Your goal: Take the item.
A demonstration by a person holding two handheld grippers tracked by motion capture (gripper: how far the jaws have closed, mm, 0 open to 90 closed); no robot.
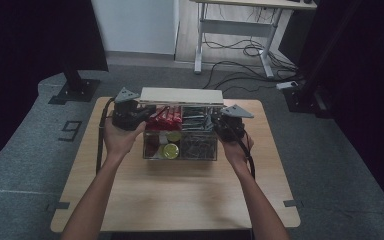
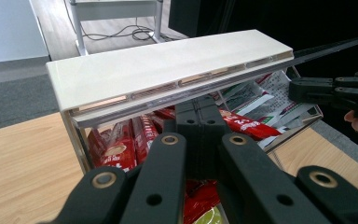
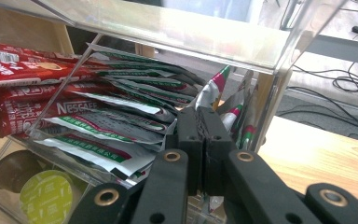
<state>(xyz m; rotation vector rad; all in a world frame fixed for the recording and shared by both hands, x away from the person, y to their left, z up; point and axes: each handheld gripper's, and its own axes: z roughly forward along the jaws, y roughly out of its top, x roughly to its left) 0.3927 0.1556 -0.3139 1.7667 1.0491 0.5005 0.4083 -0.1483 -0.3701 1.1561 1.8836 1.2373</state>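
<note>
Clear acrylic organiser box (image 1: 180, 157) with a cream flat lid (image 1: 180, 95) sits at the far middle of the pale wooden table (image 1: 180, 200), lid raised. The right gripper (image 3: 204, 116) is at the box's right end, clenched on a green-and-white foil sachet (image 3: 216, 89) that stands up from the packed right compartment. The left gripper (image 2: 198, 107) is clenched too, on nothing I can make out – its tips sit just under the lid's near edge, above the red coffee sachets (image 2: 116, 144).

The risk, to my eye: the pinched sachet is wedged among its neighbours, so a quick pull could drag others out with it, or shift the light box across the table. If the lid is resting on the left jaws, any drift of that hand could let it drop onto the right gripper.

From the high view, both hands flank the box and the lid reads as a flat slab. The right gripper view gives the close detail – the sachet at the jaw tips and a green-topped coffee capsule (image 3: 44, 196) in the near compartment. The left gripper view shows the lid's underside and the clear rear wall.
</note>
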